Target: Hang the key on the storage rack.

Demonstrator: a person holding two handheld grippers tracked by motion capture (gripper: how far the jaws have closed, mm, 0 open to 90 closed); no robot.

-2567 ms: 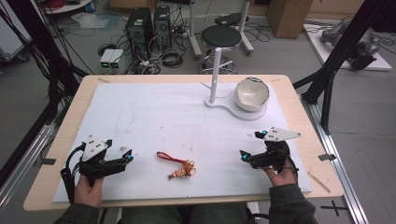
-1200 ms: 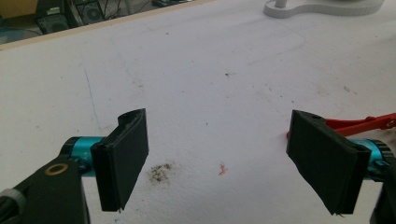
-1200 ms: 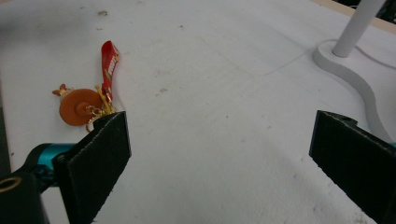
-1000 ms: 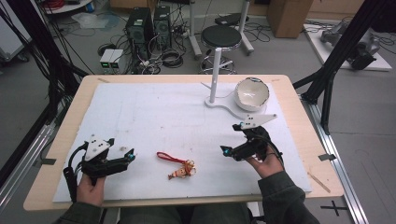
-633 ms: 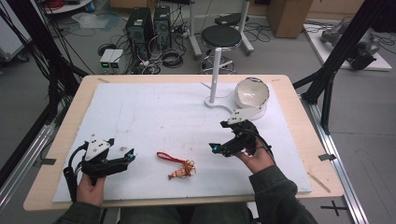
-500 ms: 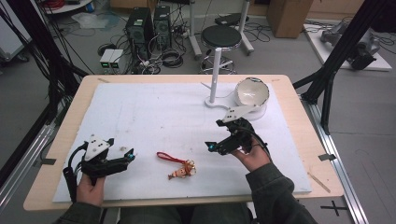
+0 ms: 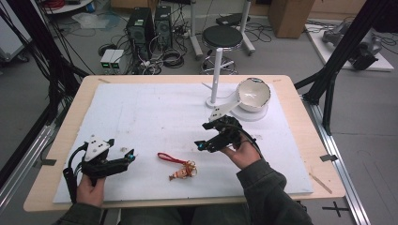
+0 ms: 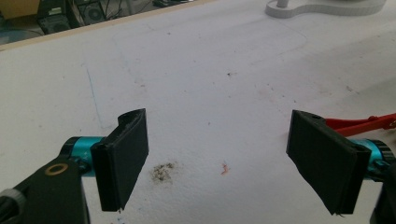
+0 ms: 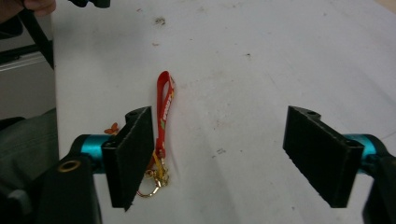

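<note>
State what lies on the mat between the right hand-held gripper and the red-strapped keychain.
Nothing: in the high view, bare white mat separates the right hand-held gripper from the keychain.

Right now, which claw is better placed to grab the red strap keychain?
Right, probably. The right claw hangs open, aimed at the keychain, whose red strap lies beside one jaw in the right gripper view. The left claw, also open, rests low on the white mat, strap at its view's edge.

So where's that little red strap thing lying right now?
The red strap lies on the white mat near the front edge, between the left gripper and right gripper.
</note>
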